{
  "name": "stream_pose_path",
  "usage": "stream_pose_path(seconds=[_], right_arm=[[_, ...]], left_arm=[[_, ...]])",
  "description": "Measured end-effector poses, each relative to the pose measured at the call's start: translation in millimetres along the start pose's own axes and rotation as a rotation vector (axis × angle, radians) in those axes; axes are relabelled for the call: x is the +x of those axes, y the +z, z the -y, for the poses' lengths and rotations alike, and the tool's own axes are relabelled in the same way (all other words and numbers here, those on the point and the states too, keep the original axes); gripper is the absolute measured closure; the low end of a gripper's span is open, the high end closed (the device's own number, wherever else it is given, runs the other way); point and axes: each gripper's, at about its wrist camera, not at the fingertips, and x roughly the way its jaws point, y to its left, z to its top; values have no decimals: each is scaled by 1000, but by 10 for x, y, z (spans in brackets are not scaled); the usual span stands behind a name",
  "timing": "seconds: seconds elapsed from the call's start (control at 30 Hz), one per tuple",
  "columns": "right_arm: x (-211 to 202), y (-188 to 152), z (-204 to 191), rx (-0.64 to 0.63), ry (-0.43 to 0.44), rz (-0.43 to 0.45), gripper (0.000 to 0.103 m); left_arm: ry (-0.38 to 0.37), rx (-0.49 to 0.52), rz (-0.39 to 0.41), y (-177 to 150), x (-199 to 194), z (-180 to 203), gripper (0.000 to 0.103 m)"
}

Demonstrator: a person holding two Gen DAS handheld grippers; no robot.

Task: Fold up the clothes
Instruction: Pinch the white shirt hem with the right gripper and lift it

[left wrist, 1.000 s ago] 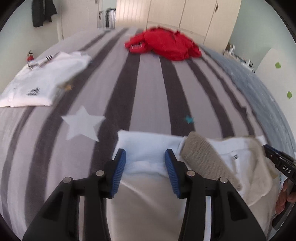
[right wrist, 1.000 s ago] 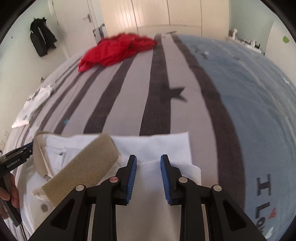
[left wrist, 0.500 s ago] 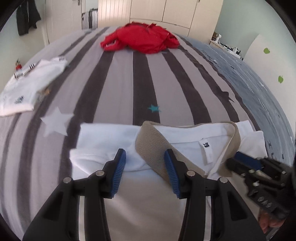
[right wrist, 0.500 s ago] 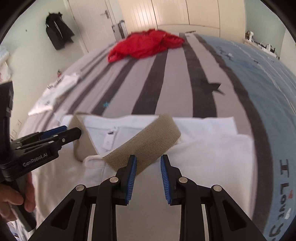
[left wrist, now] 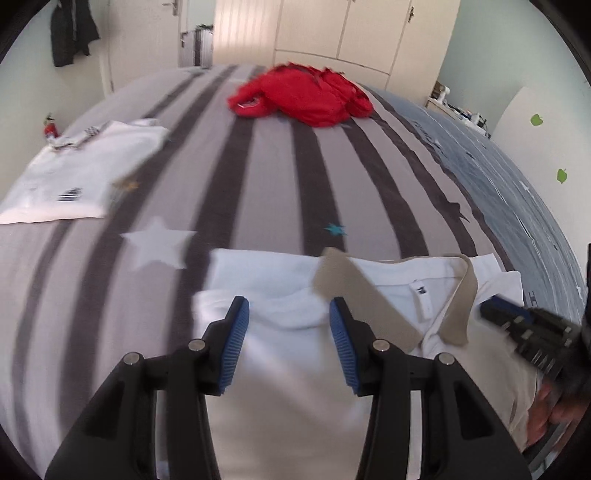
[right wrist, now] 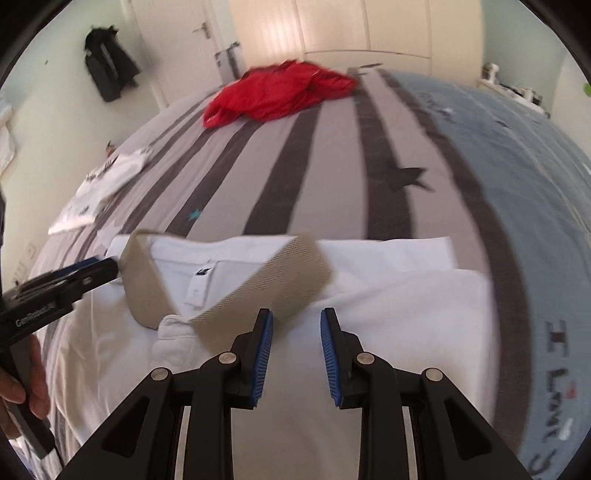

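A white polo shirt (left wrist: 280,280) with a beige collar (left wrist: 364,295) lies flat on the striped bed (left wrist: 277,166), neck away from me. My left gripper (left wrist: 288,306) hangs over the shirt's left shoulder, jaws apart, with no cloth between the blue pads. In the right wrist view the shirt (right wrist: 406,295) fills the foreground. My right gripper (right wrist: 296,317) stands open over it, just right of the collar's (right wrist: 266,280) loose flap. Each gripper also shows in the other's view: the right gripper (left wrist: 517,321) and the left gripper (right wrist: 85,273), each with a hand behind it.
A crumpled red garment (left wrist: 303,96) lies at the far end of the bed. A folded white shirt (left wrist: 74,166) rests at the left edge. The bedcover's right side is blue (right wrist: 517,166). Wardrobe doors (left wrist: 332,29) and a hanging black jacket (left wrist: 70,33) are beyond.
The left gripper swung right over the collar, then back left to the shoulder. The right gripper shifted left toward the collar. Both jaw gaps look unchanged and the shirt lies as before.
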Motion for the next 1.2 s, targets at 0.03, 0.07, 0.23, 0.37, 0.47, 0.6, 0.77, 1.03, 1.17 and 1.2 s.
stream_pose_path(seconds=[0.03, 0.07, 0.23, 0.37, 0.47, 0.6, 0.77, 1.03, 1.17, 1.2], right_arm=[[-75, -4, 61, 10, -13, 9, 79], [-151, -9, 122, 19, -26, 17, 79], [-359, -165, 468, 56, -63, -5, 59], [-386, -327, 701, 88, -50, -53, 58], [-381, -444, 810, 119, 9, -87, 58], [-323, -541, 801, 127, 60, -113, 58], [-241, -579, 794, 160, 119, -115, 50], [-113, -534, 799, 171, 162, -115, 50], [-100, -522, 802, 158, 196, -124, 50], [-102, -523, 796, 151, 203, -125, 50]], left_arm=[[2, -14, -2, -31, -67, -80, 57], [5, -27, -9, -53, -102, -142, 52], [-4, -113, -74, -245, -109, -471, 43], [-64, -146, -135, -354, 36, -559, 43], [-102, -161, -156, -419, 95, -569, 41], [-134, -170, -158, -488, 77, -531, 36], [-164, -142, -188, -553, 64, -422, 35], [-216, -103, -232, -575, 128, -192, 35], [-218, -103, -235, -564, 149, -139, 39], [-219, -101, -235, -567, 154, -129, 40]])
